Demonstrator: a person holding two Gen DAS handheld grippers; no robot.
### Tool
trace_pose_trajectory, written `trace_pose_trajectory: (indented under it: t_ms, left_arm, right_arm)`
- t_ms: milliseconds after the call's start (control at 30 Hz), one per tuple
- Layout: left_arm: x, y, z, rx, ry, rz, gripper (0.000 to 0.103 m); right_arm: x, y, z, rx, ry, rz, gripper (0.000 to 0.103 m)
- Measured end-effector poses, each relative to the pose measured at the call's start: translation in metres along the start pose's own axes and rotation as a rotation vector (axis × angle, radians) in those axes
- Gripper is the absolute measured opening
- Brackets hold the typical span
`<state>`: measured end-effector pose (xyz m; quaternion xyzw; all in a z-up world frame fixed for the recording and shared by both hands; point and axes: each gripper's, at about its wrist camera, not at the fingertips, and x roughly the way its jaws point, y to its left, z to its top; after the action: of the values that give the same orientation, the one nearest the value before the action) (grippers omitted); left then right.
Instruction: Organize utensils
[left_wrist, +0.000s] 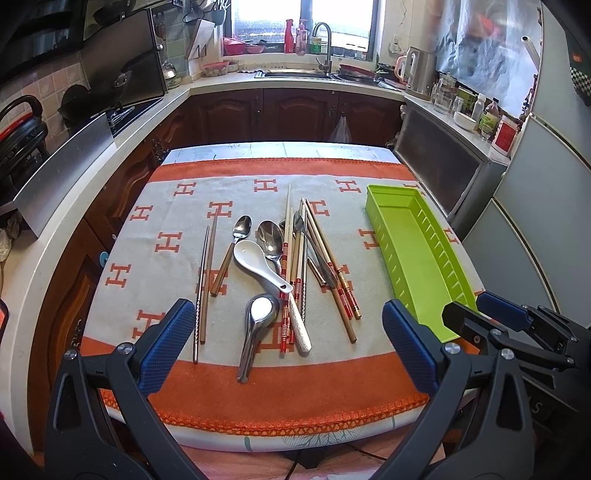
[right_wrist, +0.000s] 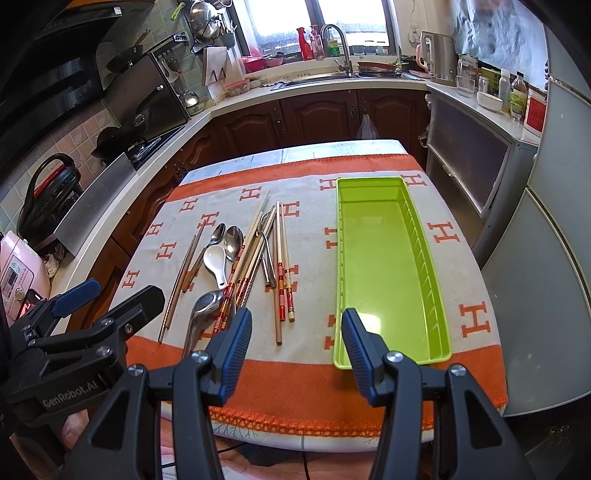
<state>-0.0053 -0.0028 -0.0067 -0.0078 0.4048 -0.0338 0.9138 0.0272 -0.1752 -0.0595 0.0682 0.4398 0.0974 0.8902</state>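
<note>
Kitchen table (left_wrist: 122, 258): both grippers' fingers spread empty; utensils (left_wrist: 280, 266) heaped beyond the left gripper (left_wrist: 291, 343), green tray (right_wrist: 388, 258) beyond the right gripper (right_wrist: 297, 354), ready for sorting.

This is a home kitchen. Ahead of the hand-held gripper, a sink (left_wrist: 295, 75) with a tap (left_wrist: 324, 44) sits under a window (left_wrist: 301, 22). A stove (left_wrist: 125, 110) stands to the left, an electric kettle (left_wrist: 419, 72) and fridge (left_wrist: 546, 206) to the right, with dark wooden cabinets (left_wrist: 291, 114) below.
</note>
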Motion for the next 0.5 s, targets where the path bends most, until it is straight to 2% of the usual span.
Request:
trace_pose_trajectory:
  t_ms: [500]
  left_arm:
    - [-0.0007,0.0031,-0.0019,-0.001,-0.001,-0.003,0.101]
  right_arm:
    - [-0.0050,0.0043,-0.0039,0.004,0.001,0.008,0.051]
